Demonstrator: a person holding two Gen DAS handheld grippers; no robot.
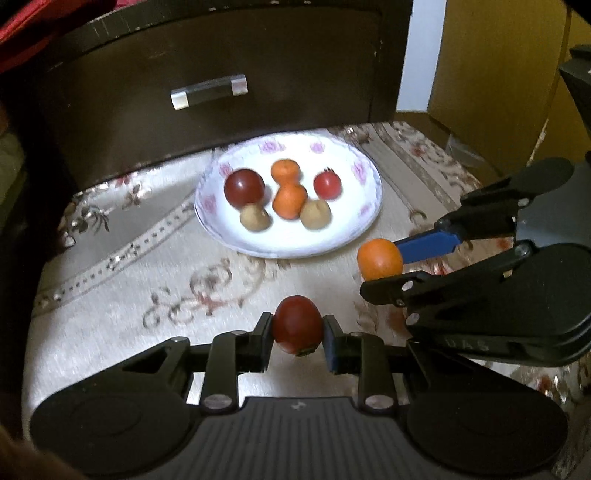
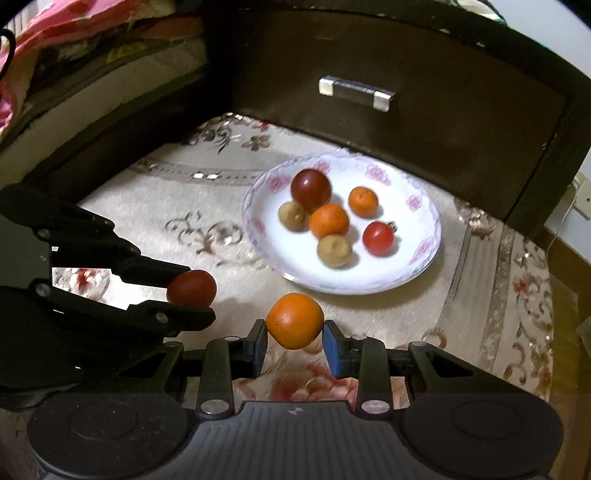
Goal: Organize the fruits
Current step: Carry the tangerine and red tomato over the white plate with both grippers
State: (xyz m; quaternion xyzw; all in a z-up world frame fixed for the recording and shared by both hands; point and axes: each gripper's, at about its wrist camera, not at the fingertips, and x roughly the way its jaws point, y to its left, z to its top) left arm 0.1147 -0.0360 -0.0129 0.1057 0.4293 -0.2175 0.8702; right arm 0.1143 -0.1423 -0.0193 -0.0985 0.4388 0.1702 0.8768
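Left wrist view: the left gripper (image 1: pixel 297 328) is pinching a dark red tomato (image 1: pixel 297 324) above the floral cloth (image 1: pixel 122 302), fingers closed snugly against it. A yellow wall panel (image 1: pixel 491 62) is showing at right.

Right wrist view: the right gripper (image 2: pixel 294 338) is clamping an orange (image 2: pixel 294 319). Bedding (image 2: pixel 62 40) is appearing at left. The white plate (image 2: pixel 402 273) is holding two oranges, two tomatoes and two brown fruits.

A dark drawer front (image 1: pixel 221 66) with a silver handle (image 1: pixel 208 91) stands along the patterned cloth's (image 1: pixel 129 295) far edge. Pink bedding (image 2: pixel 55 33) lies beyond its far left corner.
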